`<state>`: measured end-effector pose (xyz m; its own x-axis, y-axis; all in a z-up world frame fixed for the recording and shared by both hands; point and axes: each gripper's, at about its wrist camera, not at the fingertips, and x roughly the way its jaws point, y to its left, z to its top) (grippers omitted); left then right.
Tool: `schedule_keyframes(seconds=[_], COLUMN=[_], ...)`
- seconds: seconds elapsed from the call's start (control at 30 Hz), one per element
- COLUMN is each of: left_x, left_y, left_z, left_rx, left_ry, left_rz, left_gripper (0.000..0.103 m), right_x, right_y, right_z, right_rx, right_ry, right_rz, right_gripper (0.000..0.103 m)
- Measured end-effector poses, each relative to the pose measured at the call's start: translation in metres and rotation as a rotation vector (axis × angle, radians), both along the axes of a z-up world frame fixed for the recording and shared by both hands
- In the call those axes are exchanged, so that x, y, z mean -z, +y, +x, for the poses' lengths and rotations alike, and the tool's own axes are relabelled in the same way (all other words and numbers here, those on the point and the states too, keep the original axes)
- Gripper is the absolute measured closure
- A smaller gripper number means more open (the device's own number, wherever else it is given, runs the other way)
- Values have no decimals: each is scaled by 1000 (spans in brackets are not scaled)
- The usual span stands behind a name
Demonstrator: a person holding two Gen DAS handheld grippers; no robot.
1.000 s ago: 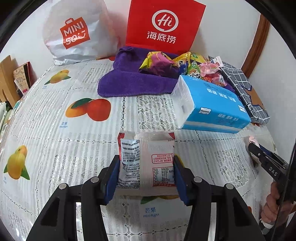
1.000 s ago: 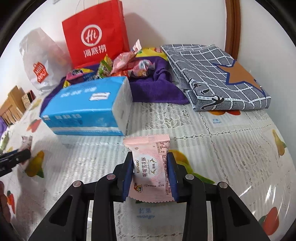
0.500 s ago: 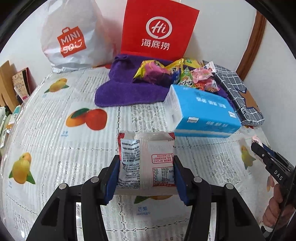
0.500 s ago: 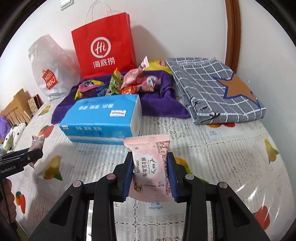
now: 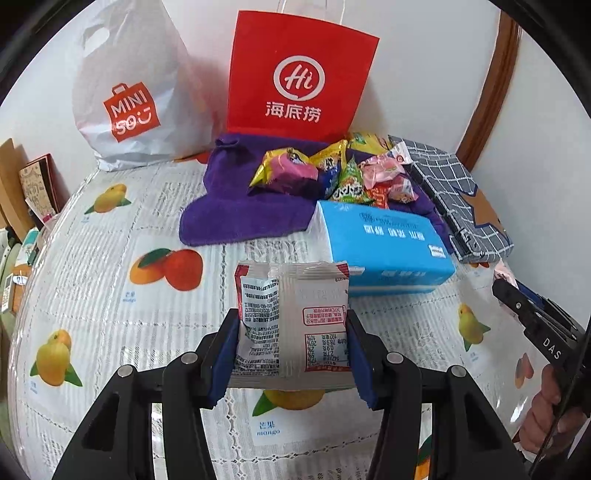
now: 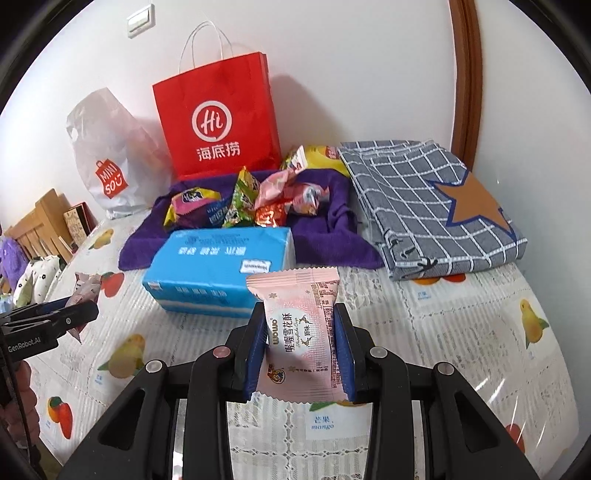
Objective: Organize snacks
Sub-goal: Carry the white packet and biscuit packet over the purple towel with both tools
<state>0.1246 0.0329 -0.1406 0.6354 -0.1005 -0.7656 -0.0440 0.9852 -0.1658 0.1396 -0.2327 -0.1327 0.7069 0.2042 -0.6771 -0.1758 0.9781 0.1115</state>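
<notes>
Nearest in the left wrist view, the left gripper point(image 5: 291, 345) pinches a white snack packet point(image 5: 293, 321) by its two side edges; the packet's long axis runs away from the camera, printed back facing up, held above the fruit-print tablecloth point(image 5: 110, 295). In the right wrist view, the right gripper point(image 6: 301, 347) clamps one pink snack packet point(image 6: 299, 328) the same way, long axis pointing forward toward the wall. Beyond lies one blue tissue pack point(image 6: 218, 269), lengthwise across the table. Behind it, a pile of loose snacks point(image 5: 332, 173) rests on one purple towel point(image 5: 236, 214), too tangled to count. Two bags stand at the wall: a red paper bag point(image 5: 299, 77) and a white plastic bag point(image 5: 133, 92). Only the right view shows the whole folded checked cloth point(image 6: 436, 206) and a wall switch point(image 6: 140, 20).
</notes>
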Motion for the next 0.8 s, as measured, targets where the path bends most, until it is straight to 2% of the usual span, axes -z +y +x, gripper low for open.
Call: schedule_keyframes(seconds=[0.13,0.8], left_x=[-8,-45], left_y=[2,-2], left_z=[4,29], left_rx=[1,52], left_ry=[-9,-47], left_rz=[-12,32], left_gripper=[52,52], right_x=[-8,-48], right_y=[5,28], right_z=[4,25], right_rx=[-11,-68], right_ry=[-11,-63], right_rz=[-3,-15], right_gripper=[68,68])
